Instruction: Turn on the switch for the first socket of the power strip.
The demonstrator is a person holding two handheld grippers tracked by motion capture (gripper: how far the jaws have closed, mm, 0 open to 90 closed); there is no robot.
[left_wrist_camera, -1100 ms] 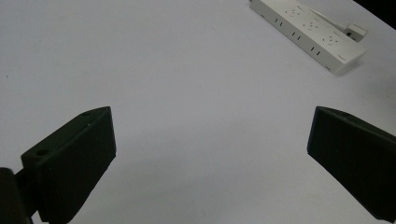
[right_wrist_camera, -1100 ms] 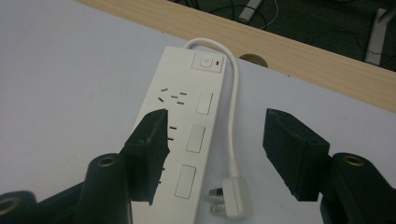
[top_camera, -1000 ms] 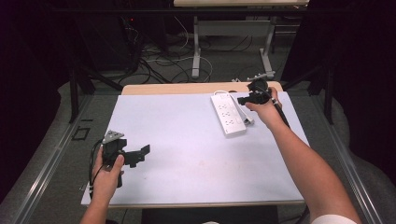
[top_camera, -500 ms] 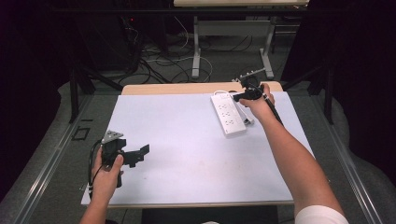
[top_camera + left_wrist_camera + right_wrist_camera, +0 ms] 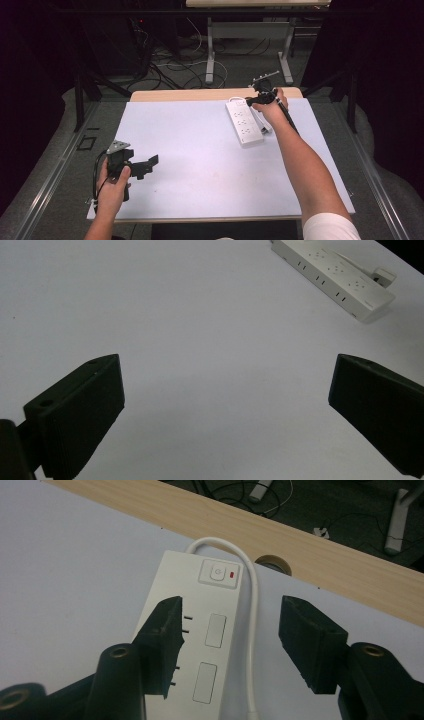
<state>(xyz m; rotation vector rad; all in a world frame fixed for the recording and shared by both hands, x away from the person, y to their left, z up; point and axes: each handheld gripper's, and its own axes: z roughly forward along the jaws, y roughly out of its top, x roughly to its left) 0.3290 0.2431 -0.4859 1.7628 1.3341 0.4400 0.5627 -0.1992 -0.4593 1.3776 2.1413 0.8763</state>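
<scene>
Left gripper (image 5: 142,167) rests at the near left of the white table (image 5: 200,165), jaws wide apart, nothing between them. At the far right, the right gripper (image 5: 230,645) hovers over the switch end of the white power strip (image 5: 244,122). Its jaws have just been closing and stand half open, astride the strip's white cable (image 5: 254,630), gripping nothing. Judgement: approach made, grasp outstanding. No legible writing; the switch (image 5: 219,573) carries a power symbol and a red indicator.
</scene>
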